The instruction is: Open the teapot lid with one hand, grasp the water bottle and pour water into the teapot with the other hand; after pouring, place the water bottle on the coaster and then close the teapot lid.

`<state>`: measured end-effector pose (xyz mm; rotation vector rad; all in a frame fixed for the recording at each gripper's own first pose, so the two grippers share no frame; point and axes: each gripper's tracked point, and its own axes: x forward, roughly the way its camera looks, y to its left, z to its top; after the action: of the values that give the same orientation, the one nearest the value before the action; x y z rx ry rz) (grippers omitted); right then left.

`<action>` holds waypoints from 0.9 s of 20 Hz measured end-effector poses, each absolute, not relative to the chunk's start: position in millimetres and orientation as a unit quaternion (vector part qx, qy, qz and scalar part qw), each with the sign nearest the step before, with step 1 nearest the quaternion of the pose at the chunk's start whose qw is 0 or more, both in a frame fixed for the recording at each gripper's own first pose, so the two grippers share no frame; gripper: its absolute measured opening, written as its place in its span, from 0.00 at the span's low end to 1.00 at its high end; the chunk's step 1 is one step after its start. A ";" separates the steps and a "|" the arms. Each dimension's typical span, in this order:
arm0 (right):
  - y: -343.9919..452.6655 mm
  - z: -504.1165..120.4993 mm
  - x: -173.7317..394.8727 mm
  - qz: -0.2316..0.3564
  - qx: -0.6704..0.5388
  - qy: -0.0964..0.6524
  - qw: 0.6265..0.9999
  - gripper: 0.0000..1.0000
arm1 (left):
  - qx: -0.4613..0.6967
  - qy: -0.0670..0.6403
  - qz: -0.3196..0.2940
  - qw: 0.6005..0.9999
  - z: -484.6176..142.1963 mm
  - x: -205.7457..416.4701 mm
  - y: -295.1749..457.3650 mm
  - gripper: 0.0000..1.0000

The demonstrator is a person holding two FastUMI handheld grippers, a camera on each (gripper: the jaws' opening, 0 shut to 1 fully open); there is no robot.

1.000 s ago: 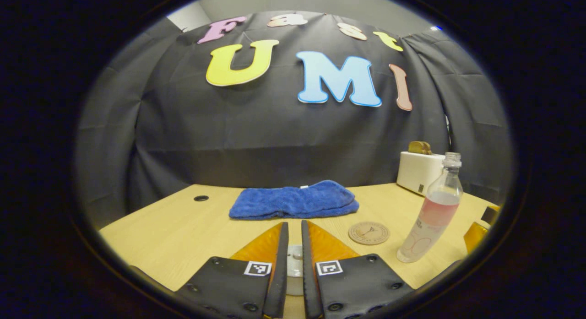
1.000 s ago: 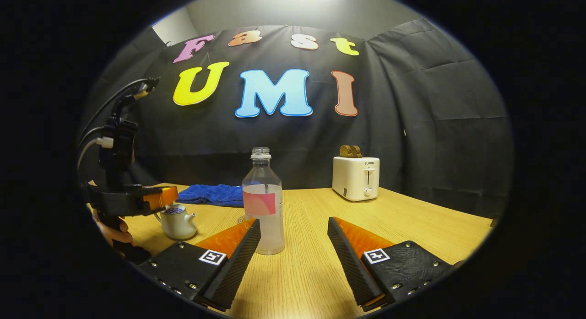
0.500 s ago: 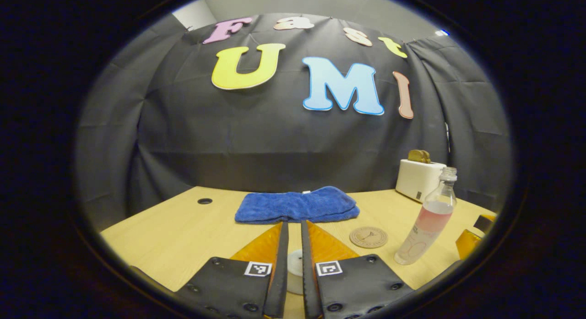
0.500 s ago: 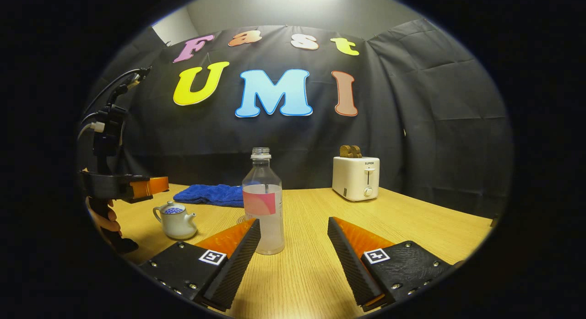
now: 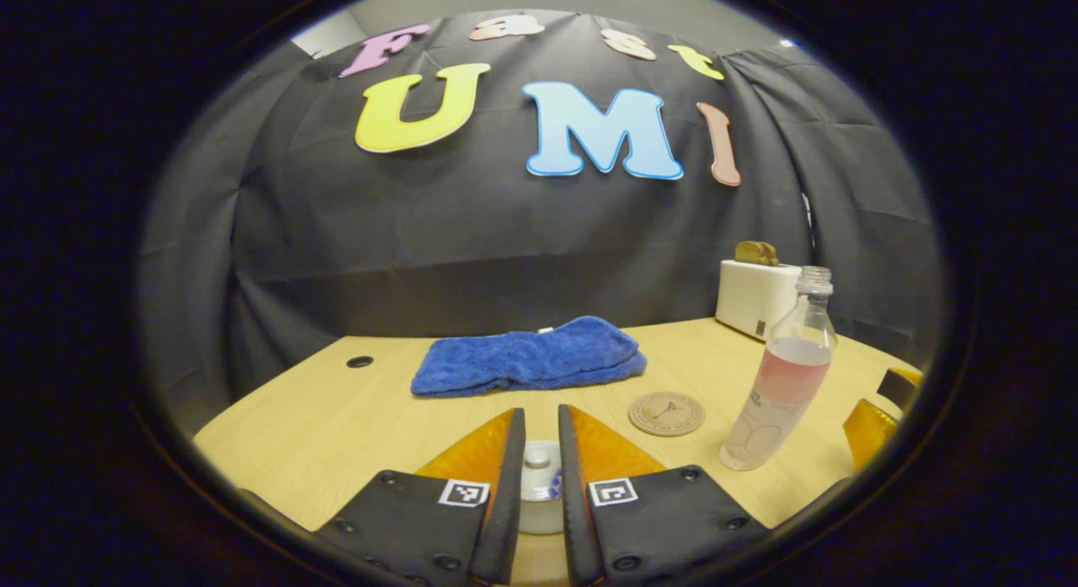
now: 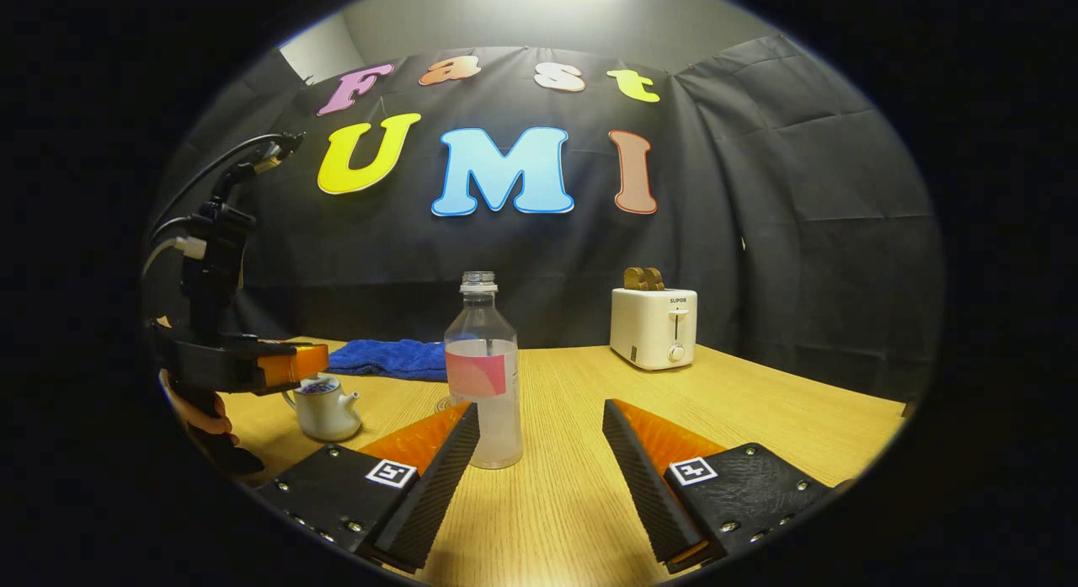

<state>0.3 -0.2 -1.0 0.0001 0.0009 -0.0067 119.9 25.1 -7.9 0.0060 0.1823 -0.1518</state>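
Peeking between the left gripper (image 5: 536, 435) fingers, set narrow, is the teapot lid (image 5: 538, 461) knob; whether the fingers press it I cannot tell, and the teapot (image 6: 324, 407) body is mostly hidden there. Right gripper (image 6: 539, 431) is spread wide, holding nothing, water bottle (image 6: 483, 372) upright just beyond its left finger, uncapped. Coaster (image 5: 666, 413) lies mid-desk beside the bottle, half hidden behind it in right gripper view. Blue towel (image 5: 526, 366) near desk (image 6: 758, 410) back edge, toaster (image 6: 653, 326) at back right

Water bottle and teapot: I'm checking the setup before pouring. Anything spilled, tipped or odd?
Nothing stands out. The water bottle stands upright and uncapped, the teapot upright, the table dry, the coaster flat.
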 end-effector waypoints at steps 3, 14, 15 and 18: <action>-0.4 -0.2 0.2 -0.003 0.000 0.000 1.000 0.94 | 0.000 0.097 -0.072 0.993 -12.8 122.8 28.2 0.28; -0.3 -0.9 0.3 -0.003 0.000 0.000 1.000 0.94 | 0.025 0.114 -0.055 0.992 -25.6 127.3 29.0 0.29; -0.2 -0.1 0.1 -0.003 0.000 0.000 1.000 0.94 | 0.027 0.113 -0.056 0.992 -28.1 127.8 30.1 0.29; -0.1 -0.7 0.0 -0.003 0.001 0.000 1.000 0.94 | 0.011 0.110 -0.063 0.992 -24.9 128.4 29.3 0.19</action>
<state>0.0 -0.1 -0.7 0.0010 0.0007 -0.0061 128.4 29.3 -24.9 0.0215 0.2207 -0.1261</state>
